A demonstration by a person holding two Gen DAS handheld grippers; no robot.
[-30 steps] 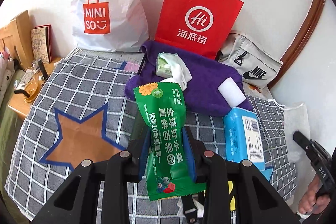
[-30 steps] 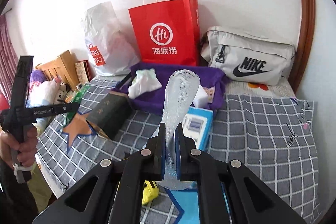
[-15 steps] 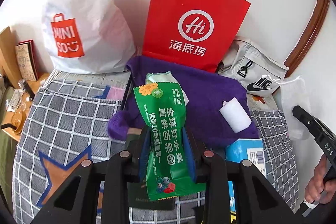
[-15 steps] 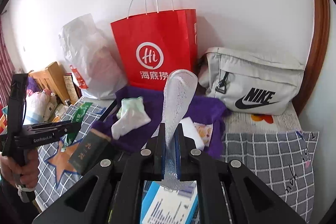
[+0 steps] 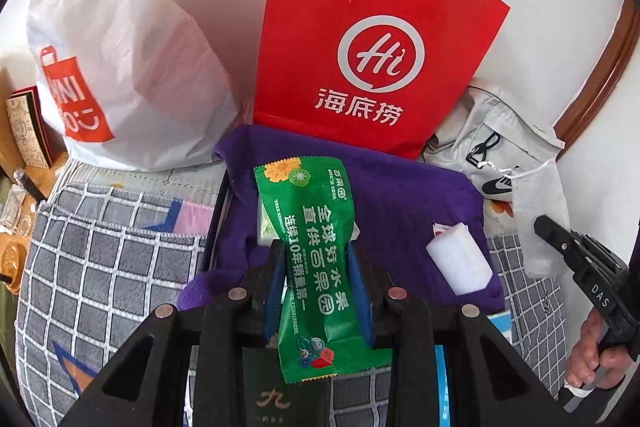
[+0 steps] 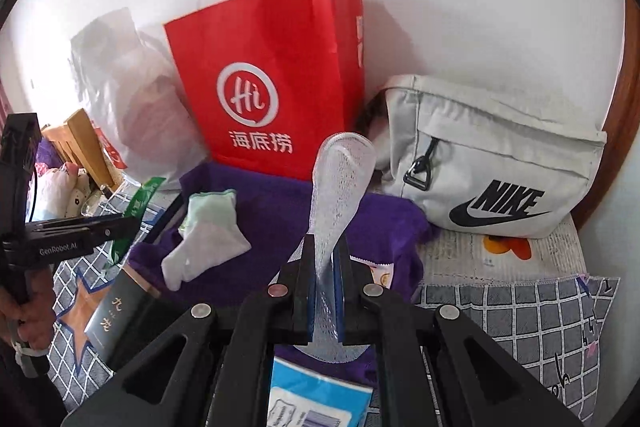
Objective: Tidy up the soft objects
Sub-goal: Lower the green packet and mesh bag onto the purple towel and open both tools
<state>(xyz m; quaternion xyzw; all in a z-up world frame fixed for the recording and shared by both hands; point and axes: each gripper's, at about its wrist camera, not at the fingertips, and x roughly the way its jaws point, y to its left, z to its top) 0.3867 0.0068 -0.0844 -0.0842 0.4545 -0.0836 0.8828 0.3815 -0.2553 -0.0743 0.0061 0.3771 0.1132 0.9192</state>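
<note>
My left gripper [image 5: 317,259] is shut on a green snack packet [image 5: 313,259] and holds it above the purple towel [image 5: 404,195]. My right gripper [image 6: 325,259] is shut on a white mesh face mask [image 6: 340,183], held upright over the same purple towel [image 6: 276,203]; the mask also shows at the right of the left wrist view [image 5: 540,203]. On the towel lie a white and pale green sock [image 6: 208,235] and a white tissue roll [image 5: 458,263]. The left gripper with its packet shows at the left of the right wrist view [image 6: 132,223].
A red paper bag [image 5: 372,39], a white Miniso plastic bag [image 5: 116,67] and a grey Nike bag [image 6: 492,171] stand against the wall. A dark green box [image 6: 116,311] and a blue wipes pack [image 6: 316,403] lie on the checked bedcover [image 5: 100,267]. A wooden bedside table [image 5: 24,155] is at left.
Both grippers moved forward toward the wall with their loads, so the towel and bags loom larger. The packet now hangs over the towel and hides most of the sock.
</note>
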